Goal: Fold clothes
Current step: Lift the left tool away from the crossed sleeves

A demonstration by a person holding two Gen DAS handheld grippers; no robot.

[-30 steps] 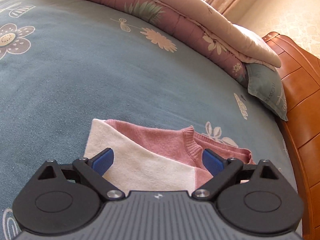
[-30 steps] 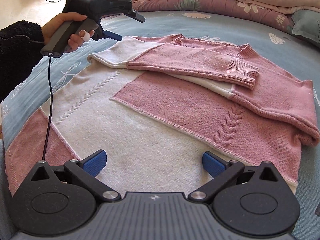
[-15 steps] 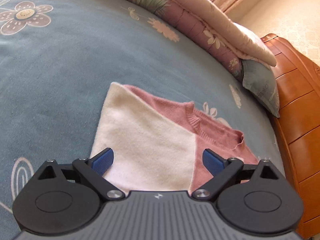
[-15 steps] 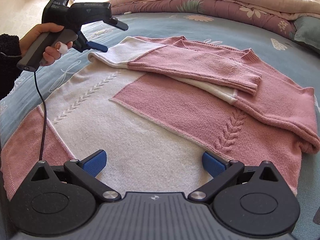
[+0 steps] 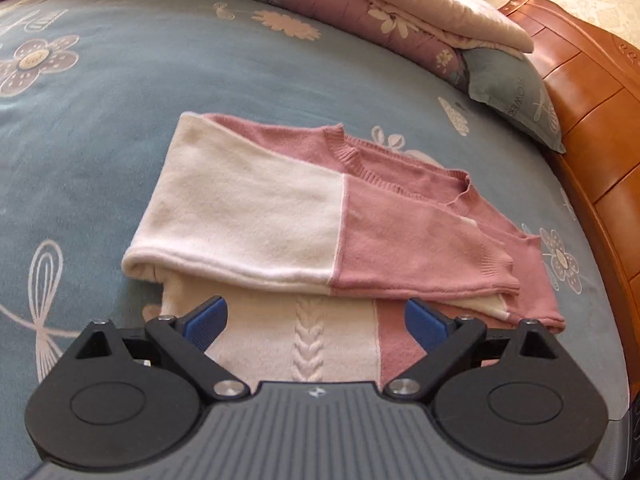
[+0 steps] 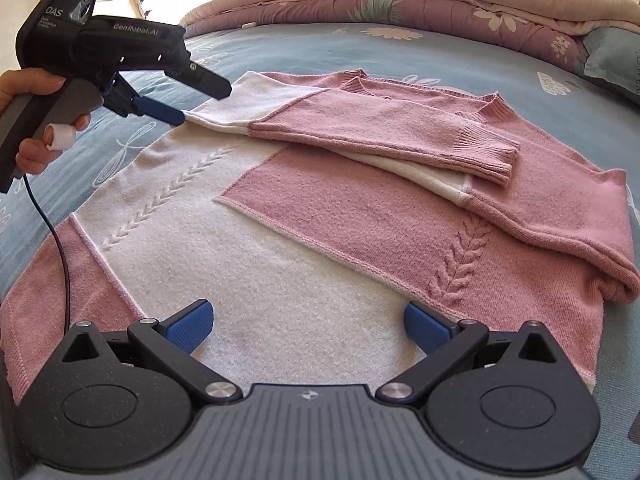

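We see only part of the sweater point(image 6: 304, 216): its near hem runs under the right tongs point(image 6: 306, 320), and the folded sleeve point(image 6: 384, 128) covers the chest beneath it. The hand point(image 6: 30, 120) holding the left tongs point(image 6: 192, 98) is cut off at the left edge. We cannot read the lettering on the pillow point(image 5: 516, 96).

Bare bedspread point(image 5: 100, 140) lay open left of the sweater point(image 6: 320, 240). The rolled quilt point(image 6: 400, 4) and pillow point(image 5: 516, 96) blocked the far side.
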